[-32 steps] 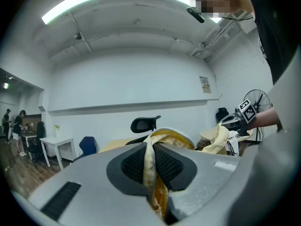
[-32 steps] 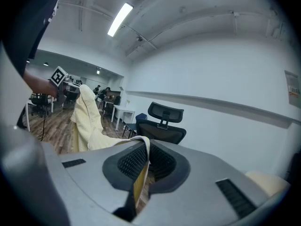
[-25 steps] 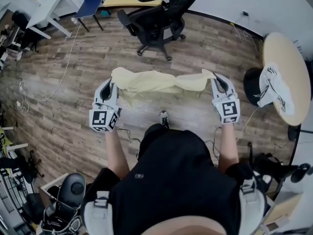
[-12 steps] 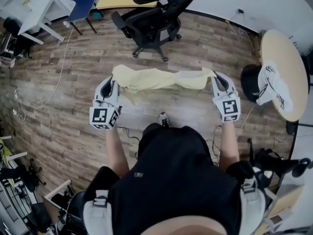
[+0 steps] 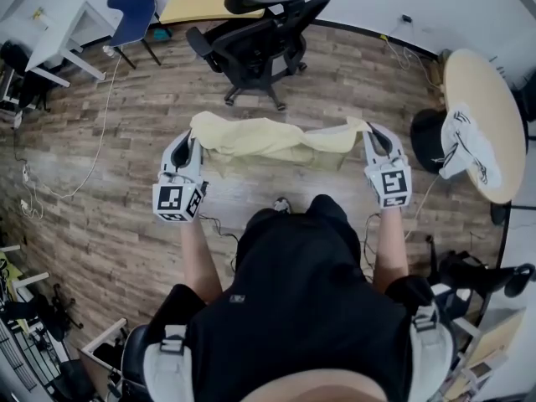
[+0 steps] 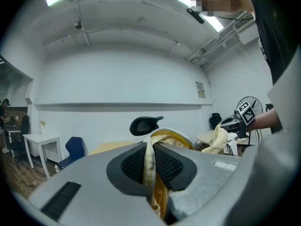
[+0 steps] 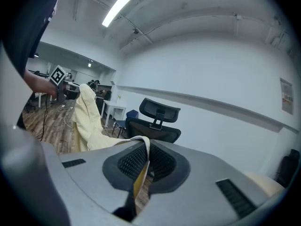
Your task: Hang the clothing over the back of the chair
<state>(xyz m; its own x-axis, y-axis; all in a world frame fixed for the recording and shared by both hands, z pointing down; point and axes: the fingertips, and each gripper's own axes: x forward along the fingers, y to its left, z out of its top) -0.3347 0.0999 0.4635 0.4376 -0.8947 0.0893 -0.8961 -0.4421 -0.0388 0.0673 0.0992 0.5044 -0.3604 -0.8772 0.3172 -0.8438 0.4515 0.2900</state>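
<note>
1. The left gripper [image 5: 186, 143] has its jaws pinching one end of the pale yellow garment [image 5: 268, 137], with cloth bunched between the pads.
2. The right gripper [image 5: 374, 138] has its jaws clamped on the other end.
3. The garment hangs stretched between both pairs of jaws.
4. The black office chair [image 5: 261, 40] stands beyond the jaws, apart from the garment.

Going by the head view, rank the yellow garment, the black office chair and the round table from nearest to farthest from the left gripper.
1. The yellow garment: clamped in the left gripper, running off to its right.
2. The black office chair: ahead, beyond the garment.
3. The round table: far off on the right side.
</note>
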